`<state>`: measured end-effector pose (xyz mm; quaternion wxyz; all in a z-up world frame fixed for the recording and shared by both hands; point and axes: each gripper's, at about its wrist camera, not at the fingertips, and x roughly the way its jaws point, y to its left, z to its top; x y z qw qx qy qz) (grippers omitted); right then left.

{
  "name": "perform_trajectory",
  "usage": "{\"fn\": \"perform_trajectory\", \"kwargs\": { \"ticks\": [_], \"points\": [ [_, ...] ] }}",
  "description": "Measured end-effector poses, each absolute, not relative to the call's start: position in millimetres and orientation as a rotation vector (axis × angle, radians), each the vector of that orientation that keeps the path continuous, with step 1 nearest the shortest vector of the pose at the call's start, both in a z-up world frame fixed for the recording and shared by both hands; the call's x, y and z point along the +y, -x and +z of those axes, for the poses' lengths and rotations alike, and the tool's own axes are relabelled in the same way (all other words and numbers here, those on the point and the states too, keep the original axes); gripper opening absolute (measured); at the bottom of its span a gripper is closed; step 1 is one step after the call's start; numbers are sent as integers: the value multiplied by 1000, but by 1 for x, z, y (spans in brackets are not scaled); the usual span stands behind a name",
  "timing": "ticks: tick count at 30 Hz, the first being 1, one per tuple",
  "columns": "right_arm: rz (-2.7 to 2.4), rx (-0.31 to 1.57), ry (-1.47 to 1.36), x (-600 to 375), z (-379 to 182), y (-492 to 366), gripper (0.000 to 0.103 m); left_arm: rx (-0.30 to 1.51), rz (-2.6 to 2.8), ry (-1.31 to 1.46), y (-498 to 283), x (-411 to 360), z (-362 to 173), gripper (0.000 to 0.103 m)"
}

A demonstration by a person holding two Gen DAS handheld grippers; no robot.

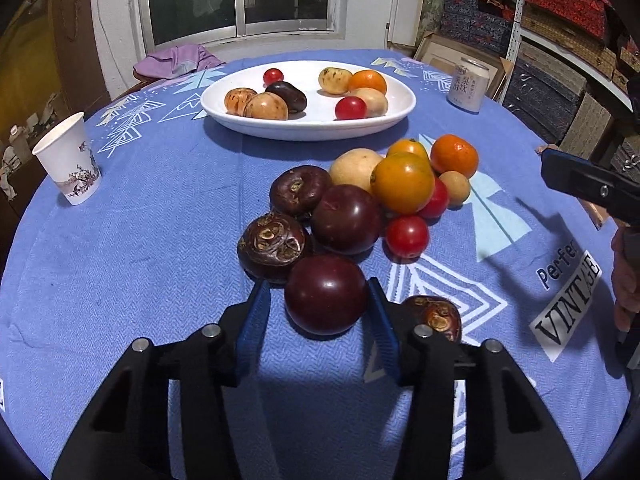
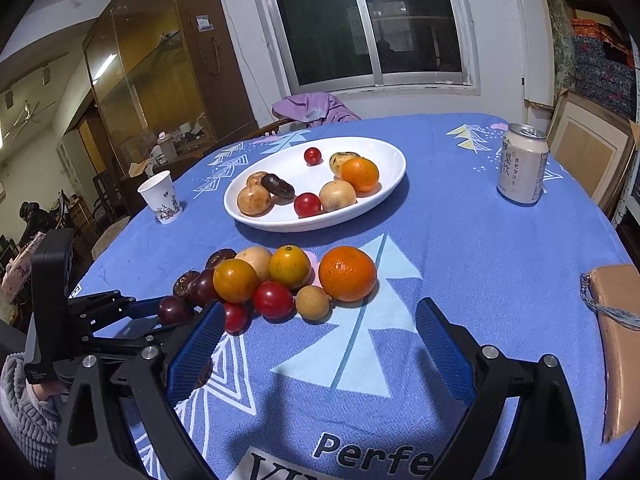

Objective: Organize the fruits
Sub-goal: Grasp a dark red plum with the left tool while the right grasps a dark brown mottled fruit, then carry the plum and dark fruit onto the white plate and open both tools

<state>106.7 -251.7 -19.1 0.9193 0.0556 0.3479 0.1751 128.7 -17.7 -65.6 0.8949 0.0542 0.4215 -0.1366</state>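
A dark purple fruit [image 1: 326, 294] rests on the blue tablecloth, the nearest of the pile. My left gripper [image 1: 318, 288] is closed around it: the right pad lies against its side and the left pad sits close at the other. Behind it the loose pile holds another purple fruit [image 1: 346, 218], brown water chestnuts [image 1: 274, 244], red tomatoes [image 1: 407, 236], orange fruits [image 1: 402, 182] and a pale one [image 1: 356, 168]. A white plate [image 1: 308, 130] farther back carries several sorted fruits. My right gripper [image 2: 320, 344] stands open over bare cloth, right of the pile [image 2: 276, 280].
A paper cup [image 1: 70, 160] stands at the table's left edge and a drink can [image 1: 468, 84] at the back right. A tan pouch [image 2: 616, 340] lies near the right edge. One more water chestnut [image 1: 434, 316] sits just outside my left gripper's right finger.
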Motion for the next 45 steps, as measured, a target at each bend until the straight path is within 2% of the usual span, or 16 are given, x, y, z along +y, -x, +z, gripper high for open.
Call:
{"fn": "perform_trajectory", "kwargs": {
  "ticks": [5,9,28,32,34,39,42,43,45],
  "points": [
    [362,723,-107,-249,-21,-108,97,888,-295,-86,-132,-16,-67,49],
    [372,726,-101,-247,-22,-107,97,874,-288,-92,-131,-13,-64,39],
    [611,684,206,-170,-34,-59,96,893,-181,-22,-136,19,-67,42],
    [623,715,227,-161,-36,-58,78,889,-188,-29,-134,18,-66,39],
    [634,748,264,-150,-41,-61,73,889,-188,-27,-133,18,-65,39],
    [627,767,334,-129,-46,-66,71,890,-178,-27,-134,19,-66,39],
    [646,788,349,-120,-50,-68,61,891,-176,-31,-134,19,-66,40],
    [656,798,357,-118,-52,-68,52,891,-176,-31,-134,19,-66,40],
    [663,802,360,-116,-53,-67,51,894,-176,-32,-135,18,-67,40]
  ]
}}
